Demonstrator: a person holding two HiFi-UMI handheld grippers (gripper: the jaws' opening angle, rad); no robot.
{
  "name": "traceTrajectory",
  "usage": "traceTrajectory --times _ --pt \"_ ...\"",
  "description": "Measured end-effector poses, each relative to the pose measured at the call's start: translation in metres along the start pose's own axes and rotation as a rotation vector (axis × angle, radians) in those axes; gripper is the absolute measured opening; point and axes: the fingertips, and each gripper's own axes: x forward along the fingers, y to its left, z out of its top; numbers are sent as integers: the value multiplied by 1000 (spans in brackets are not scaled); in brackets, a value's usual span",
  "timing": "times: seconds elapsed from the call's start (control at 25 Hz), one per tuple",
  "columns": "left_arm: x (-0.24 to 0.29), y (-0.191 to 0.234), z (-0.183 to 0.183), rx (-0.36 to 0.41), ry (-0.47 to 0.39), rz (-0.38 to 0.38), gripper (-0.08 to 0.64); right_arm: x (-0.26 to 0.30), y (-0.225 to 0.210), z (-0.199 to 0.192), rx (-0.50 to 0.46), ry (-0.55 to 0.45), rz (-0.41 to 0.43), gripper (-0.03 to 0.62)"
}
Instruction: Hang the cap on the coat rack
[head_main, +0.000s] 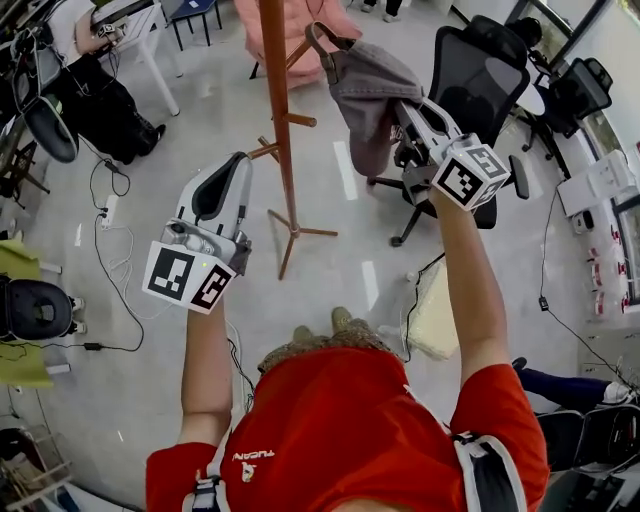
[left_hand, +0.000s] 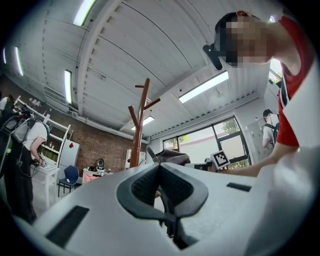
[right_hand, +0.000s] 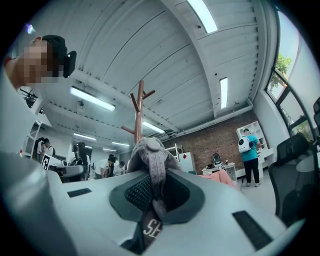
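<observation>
The right gripper (right_hand: 154, 196) has its jaws closed on the cap (right_hand: 150, 156). The pads pinch a fold of grey cloth low on the crown, so the button top stands above the jaws and a printed tab hangs below them. A grip this low probably leaves the rest of the cap free, including the open back with its strap (head_main: 320, 40), so that part can be offered to a peg.

The gripper is raised and angled toward the coat rack (head_main: 275, 100), a brown wooden pole on splayed feet. The cap hangs just right of the pole. Its strap loop is near the wood but appears apart from it. No peg passes through the cap, so the hanging is judged not yet done.

In the right gripper view, the rack's forked upper pegs (right_hand: 142, 95) rise beyond and above the cap. This suggests the lift is meant to bring the cap up to their height.

The left gripper (left_hand: 162, 192) has its jaws closed together on nothing. It is held lower, to the left of the pole and nearer the person. It seems kept out of the way while one gripper does the work.

An office chair (head_main: 480, 60) stands far right, behind the cap.
</observation>
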Motion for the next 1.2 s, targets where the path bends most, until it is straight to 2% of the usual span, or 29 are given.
traceTrajectory --times 0.28,0.52,0.6,0.84,1.08,1.2 --pt "23 17 -6 32 8 62 8 29 -45 -18 23 43 66 41" --pt "39 21 -14 47 21 122 8 49 -58 -48 124 91 261 41" --pt "41 26 -16 47 29 140 8 59 -53 -58 125 122 320 41" --pt "42 25 -32 56 63 193 8 70 -38 -99 22 194 423 41" --pt "48 22 -46 57 94 230 8 75 -39 -133 -61 206 414 60" --pt "51 22 -49 50 109 236 8 80 -37 -145 -95 235 406 112"
